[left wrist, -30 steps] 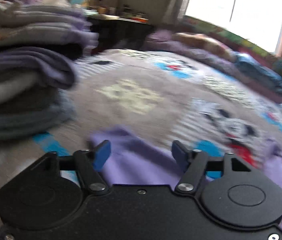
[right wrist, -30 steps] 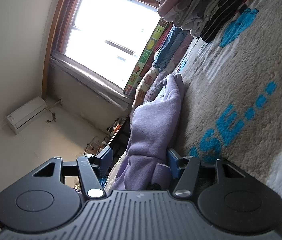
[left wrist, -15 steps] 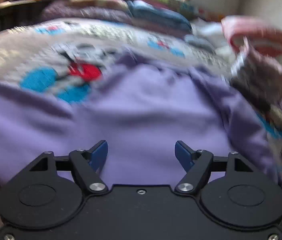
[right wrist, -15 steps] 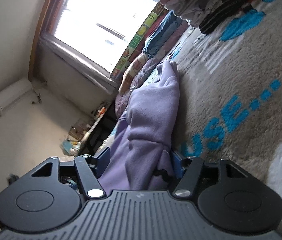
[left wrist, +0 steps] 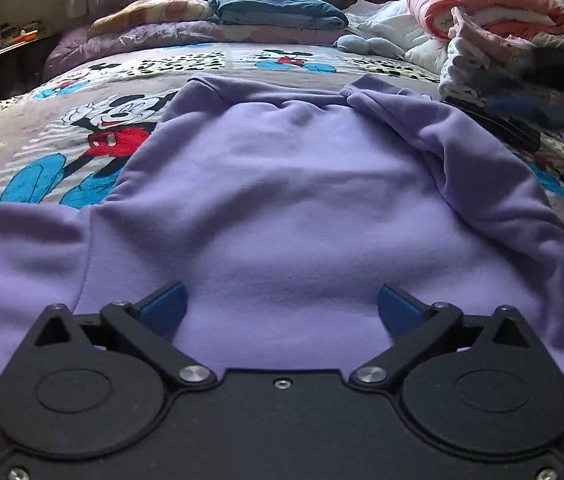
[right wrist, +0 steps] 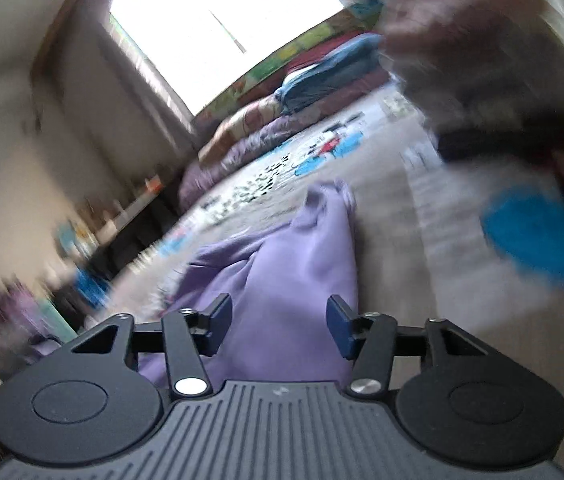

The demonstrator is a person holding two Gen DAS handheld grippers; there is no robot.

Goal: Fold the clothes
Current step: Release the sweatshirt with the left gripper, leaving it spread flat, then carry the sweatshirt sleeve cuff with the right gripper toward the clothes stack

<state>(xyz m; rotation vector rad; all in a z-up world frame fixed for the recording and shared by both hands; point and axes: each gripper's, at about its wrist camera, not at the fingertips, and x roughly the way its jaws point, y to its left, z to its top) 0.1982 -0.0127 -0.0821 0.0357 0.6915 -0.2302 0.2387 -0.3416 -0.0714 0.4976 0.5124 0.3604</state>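
Purple sweatshirt (left wrist: 282, 184) lies spread on the bed (left wrist: 22, 128); left gripper (left wrist: 280, 306) opening wide over it w/ nothing pinched, right gripper (right wrist: 278, 326) closing round a fold, prob. not clamped yet (blurry), so cloth may slip.

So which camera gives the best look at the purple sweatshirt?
The left wrist view: the sweatshirt lies sharp and spread over the bed, body and both sleeves visible. The right wrist view is motion-blurred and shows only a bunched strip of it running away from the camera.

One purple sweatshirt (left wrist: 282, 200), two claws (left wrist: 280, 306).
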